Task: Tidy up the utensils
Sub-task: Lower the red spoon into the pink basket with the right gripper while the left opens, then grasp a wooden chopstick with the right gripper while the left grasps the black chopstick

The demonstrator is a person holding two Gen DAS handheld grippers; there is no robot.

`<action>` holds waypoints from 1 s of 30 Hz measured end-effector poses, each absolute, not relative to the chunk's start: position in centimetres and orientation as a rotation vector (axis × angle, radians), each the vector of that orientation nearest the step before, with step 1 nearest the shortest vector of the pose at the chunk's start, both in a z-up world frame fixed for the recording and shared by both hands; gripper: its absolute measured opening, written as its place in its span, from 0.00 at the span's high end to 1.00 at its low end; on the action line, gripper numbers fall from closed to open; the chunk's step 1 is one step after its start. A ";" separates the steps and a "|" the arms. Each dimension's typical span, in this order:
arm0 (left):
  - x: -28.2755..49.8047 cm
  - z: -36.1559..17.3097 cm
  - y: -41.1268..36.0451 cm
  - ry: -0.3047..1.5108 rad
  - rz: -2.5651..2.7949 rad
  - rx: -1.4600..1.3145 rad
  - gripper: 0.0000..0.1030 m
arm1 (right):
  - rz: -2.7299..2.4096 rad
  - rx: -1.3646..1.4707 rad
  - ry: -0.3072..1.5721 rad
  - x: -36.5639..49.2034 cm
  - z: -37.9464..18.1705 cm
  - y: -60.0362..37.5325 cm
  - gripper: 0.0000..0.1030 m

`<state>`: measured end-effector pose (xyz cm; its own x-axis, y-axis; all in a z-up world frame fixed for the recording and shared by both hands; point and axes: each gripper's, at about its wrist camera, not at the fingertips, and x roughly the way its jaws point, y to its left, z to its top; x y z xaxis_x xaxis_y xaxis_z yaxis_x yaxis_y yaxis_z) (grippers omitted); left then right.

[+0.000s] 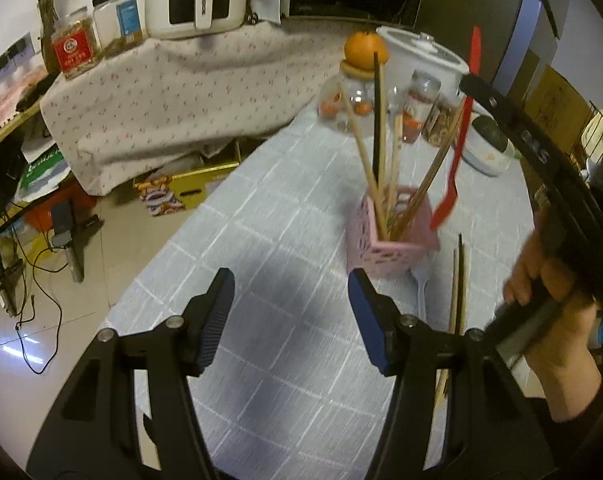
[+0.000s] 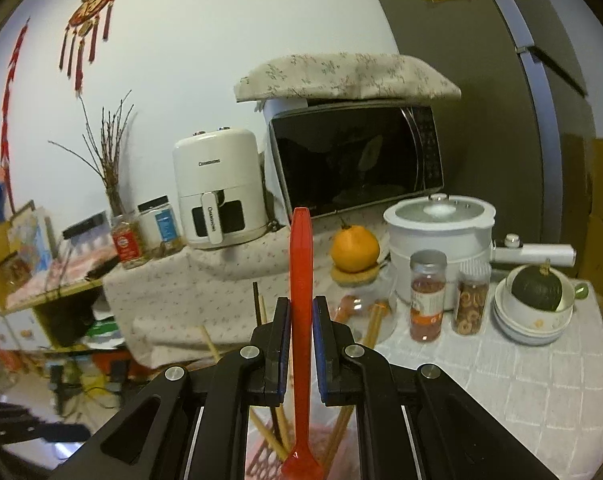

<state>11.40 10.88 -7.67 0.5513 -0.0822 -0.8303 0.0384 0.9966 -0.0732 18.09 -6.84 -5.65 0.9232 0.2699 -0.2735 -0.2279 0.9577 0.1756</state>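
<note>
A pink perforated utensil holder [image 1: 385, 252] stands on the grey checked tablecloth [image 1: 261, 240] with several chopsticks [image 1: 377, 140] leaning in it. My right gripper [image 2: 301, 320] is shut on a red spoon [image 2: 301, 280], handle up, bowl end down. In the left wrist view the red spoon [image 1: 455, 168] hangs over the holder's right side, its bowl just at the rim. My left gripper [image 1: 291, 280] is open with nothing between its fingers, near the holder's front left. A white spoon [image 1: 421, 284] and a pair of chopsticks [image 1: 458, 292] lie on the cloth in front of the holder.
Behind the holder stand a glass jar topped with an orange [image 2: 355, 250], two snack jars [image 2: 427, 296], a white pot [image 2: 441, 236] and stacked bowls holding a green squash [image 2: 535, 292]. The table's edge [image 1: 173, 236] drops to the floor on the left. An air fryer [image 2: 217, 188] and microwave [image 2: 353, 160] sit beyond.
</note>
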 end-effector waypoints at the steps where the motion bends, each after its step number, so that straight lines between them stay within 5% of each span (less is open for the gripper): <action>1: 11.4 -7.8 11.0 0.989 -0.071 -0.044 0.42 | 0.251 0.133 0.293 18.1 -5.9 -6.6 0.90; 12: 11.3 -8.3 10.9 1.011 -0.086 -0.053 0.42 | 0.213 0.162 0.330 18.4 -8.4 -7.1 0.86; 23: 11.5 -9.2 9.2 1.061 -0.108 -0.106 0.41 | 0.200 0.125 0.460 16.7 -3.8 -11.9 0.45; 30: 11.6 -9.9 7.2 1.117 -0.144 -0.206 0.27 | 0.138 0.097 0.636 15.1 -3.5 -15.8 0.24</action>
<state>11.59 7.25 -9.94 0.4325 -0.2172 -0.8751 0.0115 0.9718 -0.2355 15.11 -15.83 -3.46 0.7959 0.1579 -0.5845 -0.0987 0.9863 0.1321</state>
